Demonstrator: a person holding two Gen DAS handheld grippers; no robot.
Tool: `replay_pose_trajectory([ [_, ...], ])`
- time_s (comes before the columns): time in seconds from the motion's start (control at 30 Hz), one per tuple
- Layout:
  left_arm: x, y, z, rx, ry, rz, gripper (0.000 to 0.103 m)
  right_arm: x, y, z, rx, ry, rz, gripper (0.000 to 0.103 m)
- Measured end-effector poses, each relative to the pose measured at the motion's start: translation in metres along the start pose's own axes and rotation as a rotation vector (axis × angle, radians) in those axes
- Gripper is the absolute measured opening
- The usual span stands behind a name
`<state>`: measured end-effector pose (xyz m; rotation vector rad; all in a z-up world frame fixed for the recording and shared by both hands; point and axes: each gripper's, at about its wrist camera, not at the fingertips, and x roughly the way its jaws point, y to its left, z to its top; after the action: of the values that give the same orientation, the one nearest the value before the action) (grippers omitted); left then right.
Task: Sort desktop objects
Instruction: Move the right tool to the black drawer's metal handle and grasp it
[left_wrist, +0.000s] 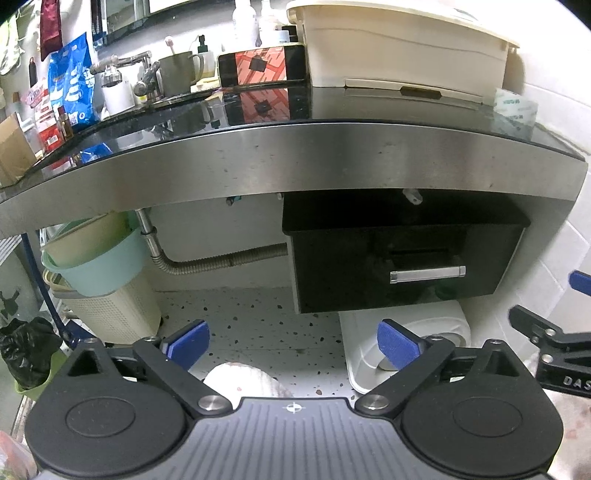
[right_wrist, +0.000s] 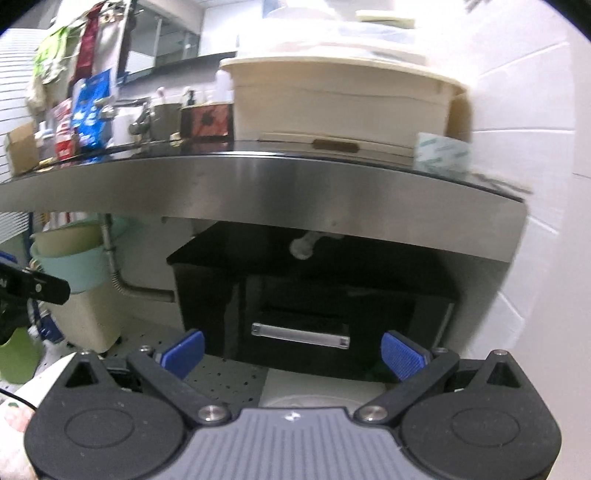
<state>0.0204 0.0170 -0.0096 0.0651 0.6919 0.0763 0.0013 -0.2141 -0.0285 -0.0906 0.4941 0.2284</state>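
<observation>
Both grippers are held low, below the steel-fronted black countertop (left_wrist: 295, 155). On the counter stand a cream storage box (left_wrist: 402, 48), a phone (left_wrist: 262, 66) with a red screen propped on its side, a grey-green mug (left_wrist: 177, 72) and a pack of tissues (left_wrist: 515, 110). The left gripper (left_wrist: 293, 345) is open and empty, blue pads apart over the speckled floor. The right gripper (right_wrist: 293, 354) is open and empty, in front of a black drawer (right_wrist: 303, 314) with a silver handle (right_wrist: 300, 334). The box (right_wrist: 340, 99) and tissues (right_wrist: 443, 153) also show in the right wrist view.
A tap (left_wrist: 144, 70), a blue bag (left_wrist: 72, 81) and bottles crowd the counter's left. Under it are a black drawer unit (left_wrist: 402, 266), a metal hose (left_wrist: 207, 262), stacked basins (left_wrist: 96, 258) on a cream bin (left_wrist: 110, 314) and a white lidded container (left_wrist: 406, 350). A tiled wall is at right.
</observation>
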Motion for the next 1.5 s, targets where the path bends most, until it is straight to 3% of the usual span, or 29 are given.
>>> replay_pose_trajectory([
  [0.17,0.001,0.0,0.0,0.003,0.007,-0.007,0.099,0.018,0.003,0.0,-0.013,-0.015,0.129,0.103],
  [0.4,0.002,0.003,-0.003,0.005,0.006,-0.006,0.1,0.063,0.017,0.006,-0.2,0.024,0.126,0.101],
  [0.67,0.008,0.005,-0.007,-0.003,0.016,-0.016,0.1,0.106,0.051,-0.004,-0.629,0.071,0.129,0.101],
  [1.0,0.011,0.013,-0.017,-0.028,0.025,-0.071,0.1,0.161,0.071,-0.03,-0.975,0.209,0.116,0.101],
  [1.23,0.015,0.015,-0.029,-0.042,0.03,-0.1,0.1,0.195,0.075,-0.048,-1.143,0.315,0.108,0.101],
  [1.5,0.015,0.019,-0.036,-0.057,0.029,-0.132,0.1,0.224,0.069,-0.055,-1.19,0.415,0.117,0.101],
])
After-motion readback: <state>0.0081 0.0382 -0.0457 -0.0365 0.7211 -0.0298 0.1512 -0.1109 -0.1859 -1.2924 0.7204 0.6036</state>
